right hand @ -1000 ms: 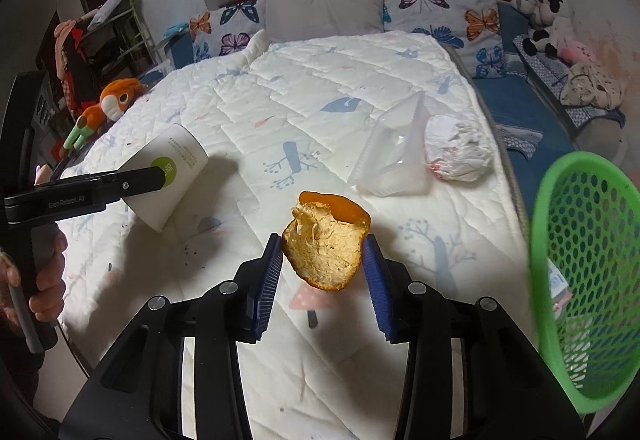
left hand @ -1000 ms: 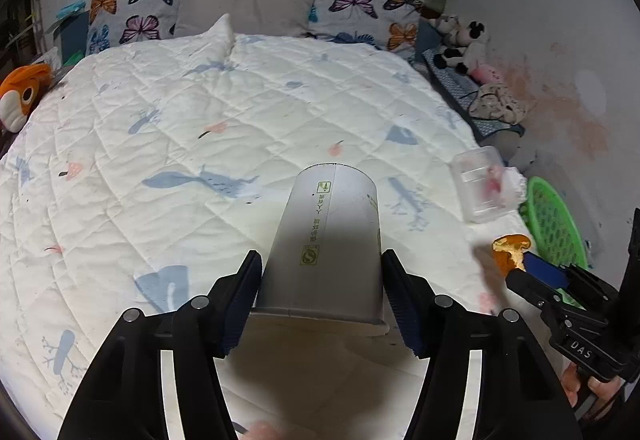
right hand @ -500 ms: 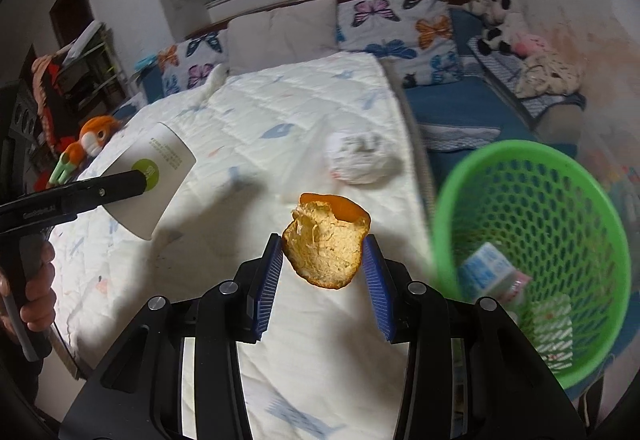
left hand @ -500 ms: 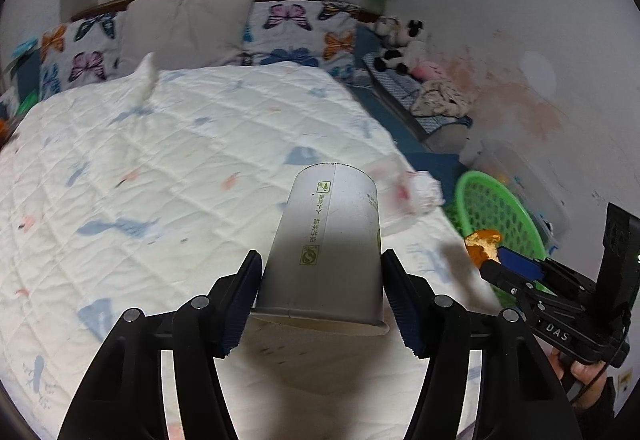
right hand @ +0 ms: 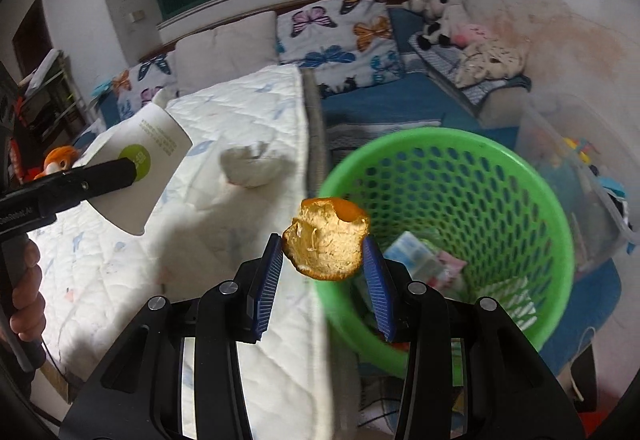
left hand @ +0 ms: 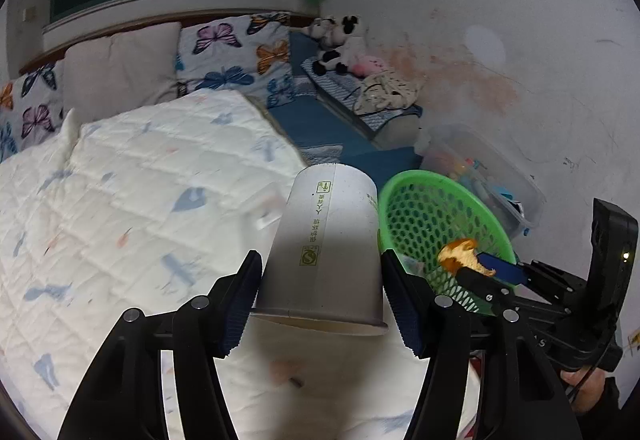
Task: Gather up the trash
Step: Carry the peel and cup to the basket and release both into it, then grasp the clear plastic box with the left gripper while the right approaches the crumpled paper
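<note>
Beside the bed [left hand: 140, 176] – left jaws clamp a paper cup [left hand: 326, 244], right jaws an orange peel [right hand: 326, 240]

Bed [right hand: 248, 112] covered by white quilted spread with pale blue and pink prints; butterfly-print pillows [right hand: 340, 36] and one plain beige pillow [right hand: 226, 44] along the headboard. Crumpled white wad [right hand: 250, 168] near the quilt's right edge. Green mesh basket [right hand: 532, 176] just beside the bed, holding packaging.
</note>
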Available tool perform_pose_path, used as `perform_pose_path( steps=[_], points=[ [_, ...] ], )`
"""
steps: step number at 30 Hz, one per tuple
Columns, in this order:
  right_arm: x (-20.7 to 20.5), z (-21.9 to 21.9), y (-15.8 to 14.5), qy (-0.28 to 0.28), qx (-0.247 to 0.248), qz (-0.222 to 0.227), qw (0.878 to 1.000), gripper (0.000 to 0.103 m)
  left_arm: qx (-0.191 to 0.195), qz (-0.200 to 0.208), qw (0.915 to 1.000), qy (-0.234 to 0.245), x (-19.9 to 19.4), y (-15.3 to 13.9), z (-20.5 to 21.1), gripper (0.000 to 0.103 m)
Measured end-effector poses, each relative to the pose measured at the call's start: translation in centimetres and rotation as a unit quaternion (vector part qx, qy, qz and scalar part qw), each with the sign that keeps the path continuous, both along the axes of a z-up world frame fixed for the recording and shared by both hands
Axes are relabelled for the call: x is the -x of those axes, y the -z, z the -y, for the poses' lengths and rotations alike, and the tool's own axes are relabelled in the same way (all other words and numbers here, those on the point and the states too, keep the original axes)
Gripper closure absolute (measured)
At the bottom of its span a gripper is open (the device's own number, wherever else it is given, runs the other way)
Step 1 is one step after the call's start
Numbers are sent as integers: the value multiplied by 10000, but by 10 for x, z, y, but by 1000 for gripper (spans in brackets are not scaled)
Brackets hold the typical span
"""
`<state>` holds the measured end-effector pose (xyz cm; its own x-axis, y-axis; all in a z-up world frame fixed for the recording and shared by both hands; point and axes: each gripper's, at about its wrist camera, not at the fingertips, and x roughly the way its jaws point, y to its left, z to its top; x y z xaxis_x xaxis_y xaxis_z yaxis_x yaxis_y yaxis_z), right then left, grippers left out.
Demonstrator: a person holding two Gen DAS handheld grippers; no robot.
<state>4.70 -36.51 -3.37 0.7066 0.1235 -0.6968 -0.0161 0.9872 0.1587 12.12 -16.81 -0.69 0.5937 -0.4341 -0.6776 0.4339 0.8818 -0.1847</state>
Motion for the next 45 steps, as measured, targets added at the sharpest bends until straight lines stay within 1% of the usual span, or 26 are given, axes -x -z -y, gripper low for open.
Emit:
perform_pose_path(
  steps=[4, 12, 13, 14, 16, 19, 23, 26, 28, 29, 30, 34, 36, 38, 41, 45],
  points=[
    [2, 18, 5, 235, 73, -76, 9997, 61, -79, 103, 9997, 183, -3, -2, 26, 44],
    [5, 55, 19, 759, 8, -267, 9968, 58, -81, 53, 9982, 589, -15, 2, 75, 43],
    [5, 59, 20, 798, -23, -275, 9964, 54, -85, 27, 9977, 670, -16, 3, 83, 43],
    [8, 63, 21, 856, -70, -263, 9960, 47, -86, 9, 9974, 716, -16, 4, 88, 43],
    [11, 68, 21, 942, -79, -246, 9952, 43, -98, -29, 9968, 794, -17, 7, 99, 41],
    [18, 75, 20, 1018, -103, -235, 9945, 43, -124, -84, 9959, 889, -18, 11, 111, 39],
    [29, 80, 18, 1112, -98, -185, 9936, 38, -152, -191, 9947, 1002, -17, 18, 124, 38],
    [35, 83, 17, 1158, -131, -149, 9931, 38, -220, -286, 9937, 1059, -17, 25, 132, 37],
    [39, 83, 18, 1149, -173, -142, 9931, 38, -263, -304, 9934, 1075, -16, 29, 136, 32],
    [40, 82, 17, 1143, -175, -139, 9932, 38, -268, -315, 9934, 1072, -15, 30, 137, 30],
    [42, 81, 17, 1132, -161, -129, 9934, 37, -271, -324, 9934, 1067, -15, 31, 137, 26],
    [42, 74, 13, 1065, -114, -102, 9942, 34, -389, -189, 9934, 1061, -9, 30, 131, 26],
    [42, 70, 11, 1017, -118, -74, 9947, 33, -387, -155, 9939, 1025, -8, 29, 124, 26],
    [41, 65, 9, 956, -111, -47, 9954, 30, -415, -88, 9951, 897, -9, 26, 111, 26],
    [36, 55, 7, 833, -110, -21, 9965, 29, -403, -11, 9971, 644, -13, 22, 87, 26],
    [29, 42, 5, 645, -107, -3, 9979, 28, -383, -23, 9989, 265, -27, 21, 54, 26]
  ],
)
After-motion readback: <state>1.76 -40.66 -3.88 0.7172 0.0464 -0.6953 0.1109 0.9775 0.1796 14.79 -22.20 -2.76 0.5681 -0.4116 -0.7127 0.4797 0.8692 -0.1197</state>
